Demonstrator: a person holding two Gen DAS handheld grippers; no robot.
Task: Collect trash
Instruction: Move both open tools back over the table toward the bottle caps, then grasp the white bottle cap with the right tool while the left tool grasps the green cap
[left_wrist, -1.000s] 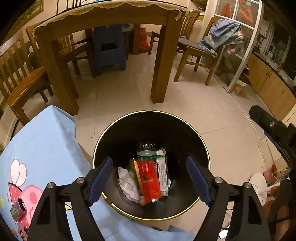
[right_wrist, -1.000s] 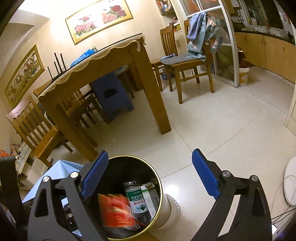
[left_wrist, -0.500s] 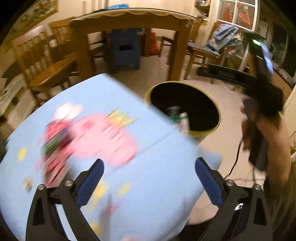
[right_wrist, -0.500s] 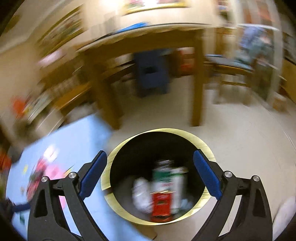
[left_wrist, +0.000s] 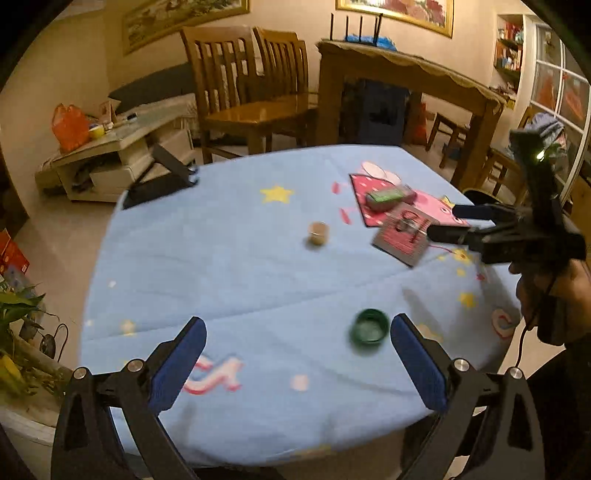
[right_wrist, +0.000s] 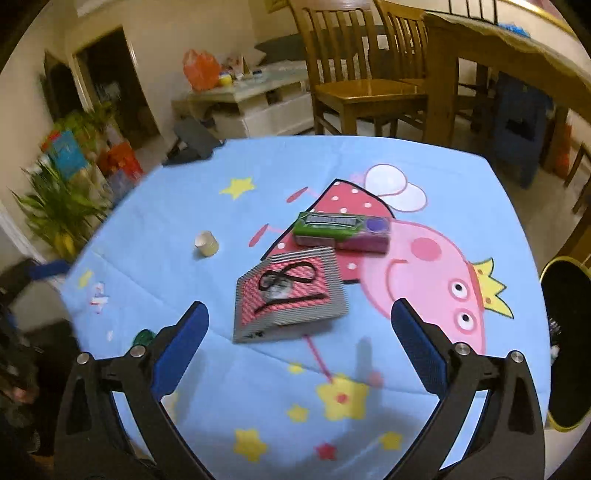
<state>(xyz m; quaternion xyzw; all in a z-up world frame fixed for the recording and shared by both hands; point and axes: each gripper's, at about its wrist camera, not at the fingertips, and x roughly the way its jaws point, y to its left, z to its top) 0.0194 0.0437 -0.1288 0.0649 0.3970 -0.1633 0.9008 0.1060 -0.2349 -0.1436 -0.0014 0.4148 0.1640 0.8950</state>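
Where chairs (left_wrist: 255, 85) crowd round — perhaps a router (left_wrist: 354, 27) behind.

A home dining room: wooden slat-back chairs (left_wrist: 255, 92) and dining table (left_wrist: 406, 70) across the upper frame, framed paintings (left_wrist: 177, 14) on the wall above, low TV stand (left_wrist: 122, 147) at left, cartoon-pig tablecloth (right_wrist: 295, 266) filling the centre.

Matt printed cloth tablecloth (right_wrist: 177, 295), glossy wooden chair (right_wrist: 369, 88), cardboard box (right_wrist: 290, 299)
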